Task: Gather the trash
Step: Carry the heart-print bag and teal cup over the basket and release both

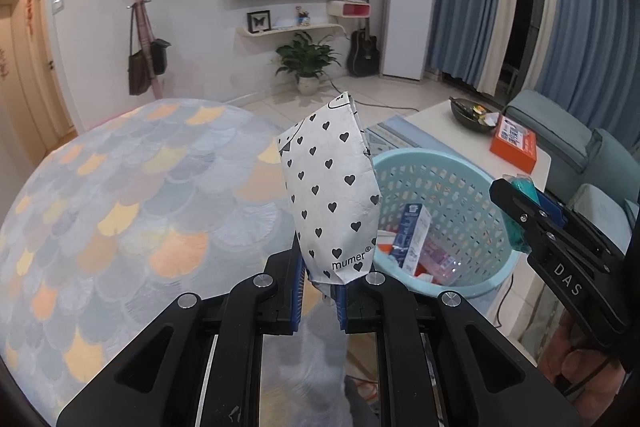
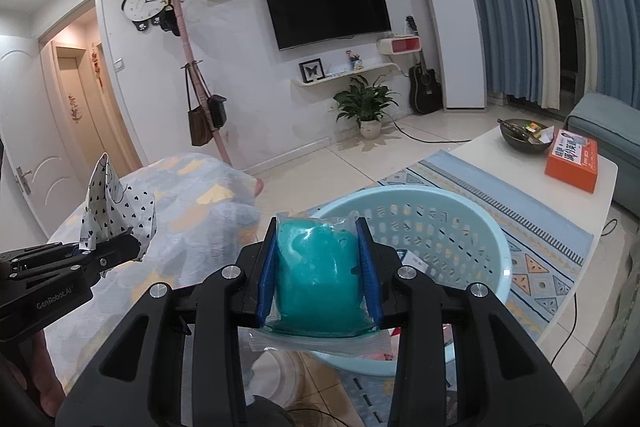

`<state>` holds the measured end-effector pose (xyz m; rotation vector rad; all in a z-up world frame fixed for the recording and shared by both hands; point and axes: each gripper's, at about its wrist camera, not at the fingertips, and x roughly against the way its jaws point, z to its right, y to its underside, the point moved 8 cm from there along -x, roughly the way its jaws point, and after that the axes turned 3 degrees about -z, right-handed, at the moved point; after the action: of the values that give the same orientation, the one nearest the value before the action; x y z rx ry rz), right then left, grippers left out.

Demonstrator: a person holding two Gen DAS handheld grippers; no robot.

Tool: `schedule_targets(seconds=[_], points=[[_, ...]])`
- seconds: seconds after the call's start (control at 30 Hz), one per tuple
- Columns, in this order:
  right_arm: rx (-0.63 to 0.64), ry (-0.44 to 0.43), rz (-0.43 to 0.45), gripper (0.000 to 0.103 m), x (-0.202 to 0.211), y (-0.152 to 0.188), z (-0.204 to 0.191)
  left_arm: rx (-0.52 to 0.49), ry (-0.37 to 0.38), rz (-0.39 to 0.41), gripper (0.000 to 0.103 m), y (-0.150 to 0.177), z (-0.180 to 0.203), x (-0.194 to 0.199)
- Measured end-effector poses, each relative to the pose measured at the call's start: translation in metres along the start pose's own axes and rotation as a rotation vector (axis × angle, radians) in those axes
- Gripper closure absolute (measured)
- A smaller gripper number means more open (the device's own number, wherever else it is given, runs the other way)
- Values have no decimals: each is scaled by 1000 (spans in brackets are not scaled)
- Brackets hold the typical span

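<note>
My left gripper (image 1: 320, 287) is shut on a white wrapper with black hearts (image 1: 332, 195), held upright just left of the light blue perforated basket (image 1: 492, 227). The wrapper also shows in the right wrist view (image 2: 116, 211). My right gripper (image 2: 318, 267) is shut on a clear bag of teal stuff (image 2: 318, 275), held at the basket's near left rim (image 2: 480, 223). The right gripper also shows in the left wrist view (image 1: 524, 207) at the basket's right. The basket holds a blue-white carton (image 1: 412, 239) and other packets.
A round seat with a scale-pattern cover (image 1: 120, 207) is on the left. A white coffee table (image 2: 520, 179) behind the basket carries an orange box (image 2: 572, 159) and a dark bowl (image 2: 524, 135). A teal sofa (image 1: 580, 147) stands right. A patterned rug (image 2: 540, 267) lies underneath.
</note>
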<state>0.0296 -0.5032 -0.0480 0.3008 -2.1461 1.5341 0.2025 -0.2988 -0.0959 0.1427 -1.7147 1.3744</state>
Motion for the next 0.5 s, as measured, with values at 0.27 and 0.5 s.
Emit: schedule_targets(seconds=[0.27,0.5], points=[[-28,36,-10,70,-10,1,28,-15,32,-34,92,-3,19,-26],[-52,62,-22,70,-25,4,51,-40,67,-67,92,-10,39,-53]])
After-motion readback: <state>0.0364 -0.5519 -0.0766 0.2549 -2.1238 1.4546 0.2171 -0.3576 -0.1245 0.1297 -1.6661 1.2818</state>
